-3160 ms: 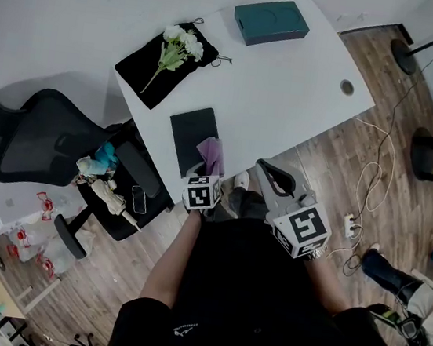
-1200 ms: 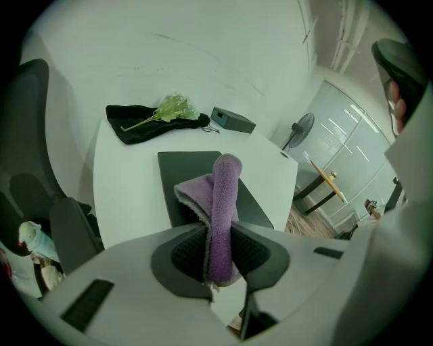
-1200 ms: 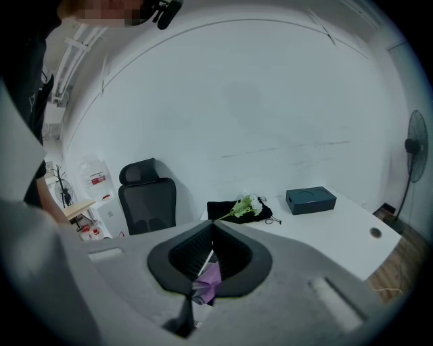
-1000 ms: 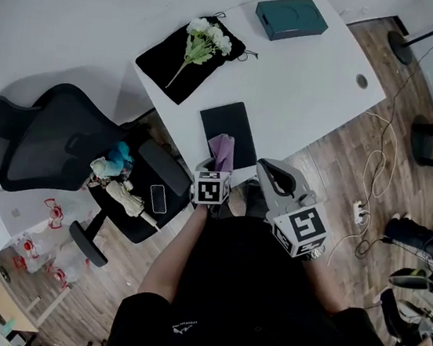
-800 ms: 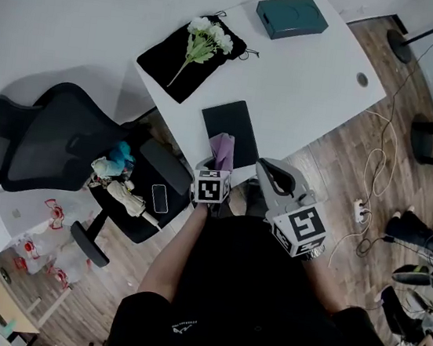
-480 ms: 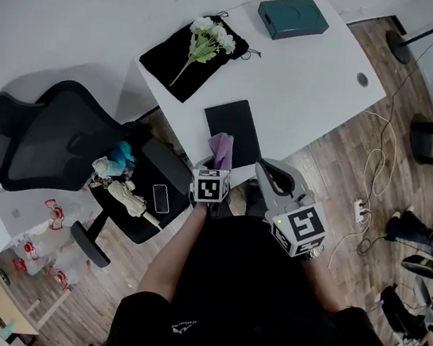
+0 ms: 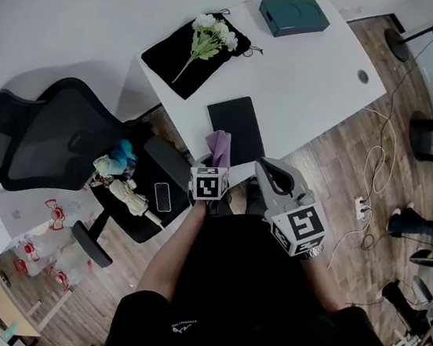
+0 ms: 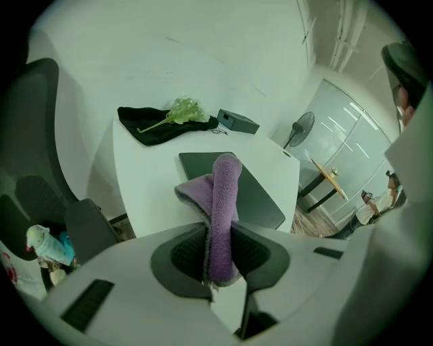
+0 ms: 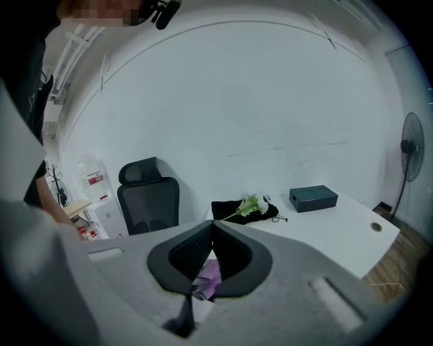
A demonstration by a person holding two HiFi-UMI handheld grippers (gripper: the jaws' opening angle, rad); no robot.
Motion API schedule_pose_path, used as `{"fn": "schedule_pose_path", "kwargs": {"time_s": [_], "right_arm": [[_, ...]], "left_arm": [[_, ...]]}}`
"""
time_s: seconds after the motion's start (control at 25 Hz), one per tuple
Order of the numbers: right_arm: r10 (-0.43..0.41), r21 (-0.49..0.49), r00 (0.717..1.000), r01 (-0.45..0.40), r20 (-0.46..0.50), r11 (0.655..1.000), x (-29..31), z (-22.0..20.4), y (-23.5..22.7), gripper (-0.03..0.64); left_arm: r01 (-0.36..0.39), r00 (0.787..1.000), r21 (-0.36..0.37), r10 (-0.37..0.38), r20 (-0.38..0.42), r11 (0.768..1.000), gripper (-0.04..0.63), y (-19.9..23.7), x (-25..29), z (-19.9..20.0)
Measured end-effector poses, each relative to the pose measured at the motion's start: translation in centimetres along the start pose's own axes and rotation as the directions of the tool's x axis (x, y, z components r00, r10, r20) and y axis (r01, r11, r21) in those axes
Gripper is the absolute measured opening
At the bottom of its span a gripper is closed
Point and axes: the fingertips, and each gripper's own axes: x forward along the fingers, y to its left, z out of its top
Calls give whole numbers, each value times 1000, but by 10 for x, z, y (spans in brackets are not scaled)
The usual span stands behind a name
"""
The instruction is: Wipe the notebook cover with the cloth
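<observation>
A dark notebook (image 7: 237,121) lies flat near the front edge of the white table (image 7: 308,77); in the left gripper view the notebook (image 8: 254,192) sits just beyond the jaws. My left gripper (image 8: 218,251) is shut on a purple cloth (image 8: 219,196), which stands folded above the jaws. In the head view the cloth (image 7: 219,147) hangs over the notebook's near end, with the left gripper (image 7: 214,168) at the table edge. My right gripper (image 9: 212,253) is shut with nothing in it, held off the table's front right, right gripper (image 7: 269,172) beside the left.
A black pouch (image 7: 186,53) with white flowers (image 7: 209,33) lies at the table's back left. A teal box (image 7: 294,15) stands at the back. A black office chair (image 7: 55,135) with small items on its seat is left of the table. Cables (image 7: 372,189) trail on the floor.
The head view has drifted slightly, so the table and notebook sit a little further up and right. The left gripper still holds the cloth at the notebook's near end; the right gripper stays put.
</observation>
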Motion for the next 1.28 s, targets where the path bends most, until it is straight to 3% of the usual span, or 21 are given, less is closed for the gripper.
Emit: {"fn": "schedule_pose_path", "kwargs": {"time_s": [0.52,0.76,1.0,1.28], "right_arm": [[-5,2,1000,5,5,1000,4,0,6,2],[3,5,1000,-3,-2,1000,4,1,1,2],[25,0,1000,-25,-12,1000,6,-3,-5,3],[52,0,998,-52,-47,999,9,-13,-14,3]], "left_arm": [[-41,999,16,41,-1,999,74,14,-9,-1],[-59,998,-24,60,25,998,74,21,-18,3],[-74,992,-68,80,94,995,74,25,-35,15],[-66,978,-60,77,195,996,74,10,-69,36]]}}
